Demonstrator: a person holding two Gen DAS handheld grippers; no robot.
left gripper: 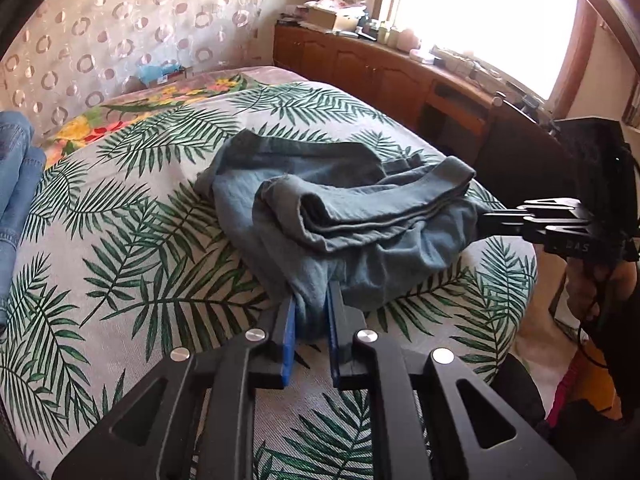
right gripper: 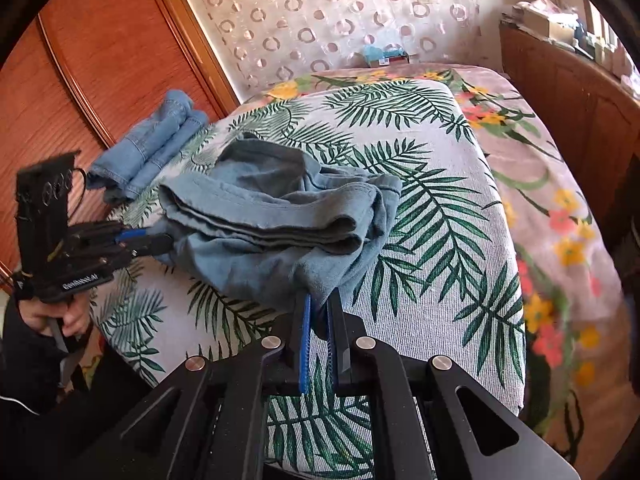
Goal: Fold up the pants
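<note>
Currently the grey-blue pants lie bunched mid-bed, long axis running between both claws. Left gripper and right gripper are each clamped tight on a near hem. The palm-print bedspread is bare beyond; folded jeans crowd the left edge.

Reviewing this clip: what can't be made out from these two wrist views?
- Grey-blue pants: bunched, so waistband and leg ends are indistinguishable in either view.
- Left gripper, right gripper: cloth covers the fingertips.
- Folded jeans: cut off by the left wrist frame's edge.
- Clutter on the wooden cabinet: washed out by window glare.
</note>
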